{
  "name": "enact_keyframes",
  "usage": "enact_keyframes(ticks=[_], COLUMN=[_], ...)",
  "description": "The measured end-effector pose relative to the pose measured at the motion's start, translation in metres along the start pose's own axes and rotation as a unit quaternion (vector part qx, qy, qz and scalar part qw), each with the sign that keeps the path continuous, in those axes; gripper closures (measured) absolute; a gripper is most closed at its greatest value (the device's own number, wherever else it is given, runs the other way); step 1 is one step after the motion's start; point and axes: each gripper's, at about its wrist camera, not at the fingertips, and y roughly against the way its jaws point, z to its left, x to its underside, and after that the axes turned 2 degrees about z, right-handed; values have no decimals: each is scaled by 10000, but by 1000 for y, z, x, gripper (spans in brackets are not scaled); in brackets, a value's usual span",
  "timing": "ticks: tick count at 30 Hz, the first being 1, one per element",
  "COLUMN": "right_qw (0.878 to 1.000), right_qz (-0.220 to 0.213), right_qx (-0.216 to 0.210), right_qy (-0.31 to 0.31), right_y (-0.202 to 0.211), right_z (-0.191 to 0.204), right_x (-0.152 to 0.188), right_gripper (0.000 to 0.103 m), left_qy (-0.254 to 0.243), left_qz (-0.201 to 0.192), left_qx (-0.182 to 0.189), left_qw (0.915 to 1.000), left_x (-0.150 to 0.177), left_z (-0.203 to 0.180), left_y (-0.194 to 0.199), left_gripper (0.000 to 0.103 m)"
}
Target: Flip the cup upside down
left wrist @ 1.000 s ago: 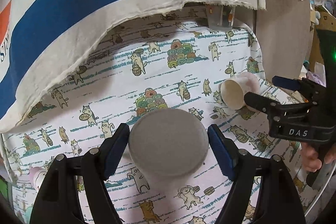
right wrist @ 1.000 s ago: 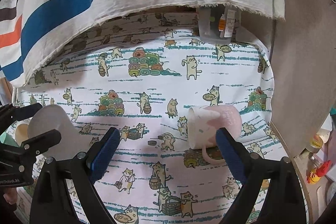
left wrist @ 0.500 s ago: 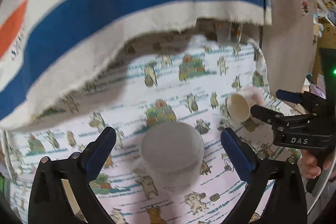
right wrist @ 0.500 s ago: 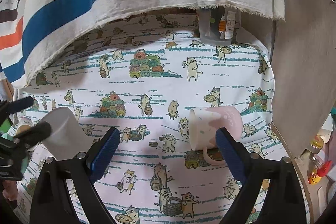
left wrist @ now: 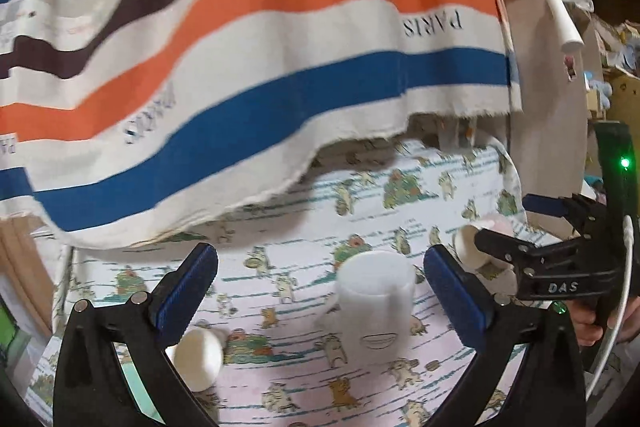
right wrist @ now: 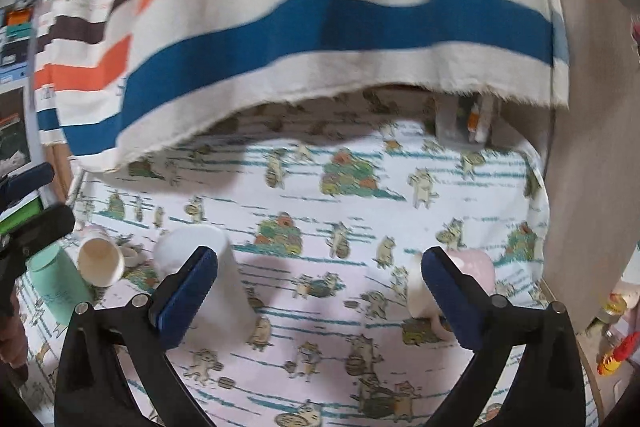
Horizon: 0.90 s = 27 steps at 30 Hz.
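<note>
left wrist view: left claw (left wrist: 320, 283), blue pads spread wide, gripping nothing; white cup (left wrist: 375, 307) standing upside down on the surface (left wrist: 280, 399) between the pads, nearer the right one, touching neither, a smile mark on its wall; small white cup (left wrist: 198, 357) lying on its side at lower left, partly behind the left finger; right claw (left wrist: 516, 227) entering from the right edge, marked "das", fingers parted around a pink mug (left wrist: 470, 247) lying on its side, contact not clear; striped cloth (left wrist: 248, 67) hanging over the far side, printed "paris". right wrist view: right claw (right wrist: 320, 283), pads spread wide, empty; pink mug (right wrist: 472, 271) on its side just behind the right pad, mouth facing left; white cup (right wrist: 204, 267) upside down behind the left pad; small white cup (right wrist: 100, 261) on its side at left, beside a mint green cup (right wrist: 54, 283); cat-print surface (right wrist: 340, 307); striped cloth (right wrist: 320, 27) above; left claw only partly visible at the left edge.
</note>
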Motion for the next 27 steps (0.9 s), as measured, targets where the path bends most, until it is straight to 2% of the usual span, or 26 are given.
enact_keyframes(ticks=[5, 9, 15, 19, 23, 27], right_qw=[9994, 9991, 9989, 9986, 9980, 9987], right_qz=[-275, -329, -454, -472, -486, -475], right_qx=[-171, -279, -135, -205, -274, -100], right_qy=[84, -24, 8, -110, -285, -150], right_y=[8, 8, 5, 2, -2, -7], right_z=[16, 20, 25, 24, 22, 27], right_x=[4, 9, 16, 21, 27, 33], right_gripper=[0, 0, 0, 0, 0, 0], left_qy=[223, 328, 389, 478, 555, 628], left_qz=[-260, -413, -509, -583, -497, -396], left_qx=[-145, -270, -266, -337, -359, -343], left_qw=[9993, 9982, 9976, 9966, 9966, 9967], left_x=[13, 25, 37, 48, 59, 70], left_z=[21, 31, 35, 39, 42, 40], left_y=[16, 22, 20, 16, 8, -3], left_gripper=[0, 0, 0, 0, 0, 0])
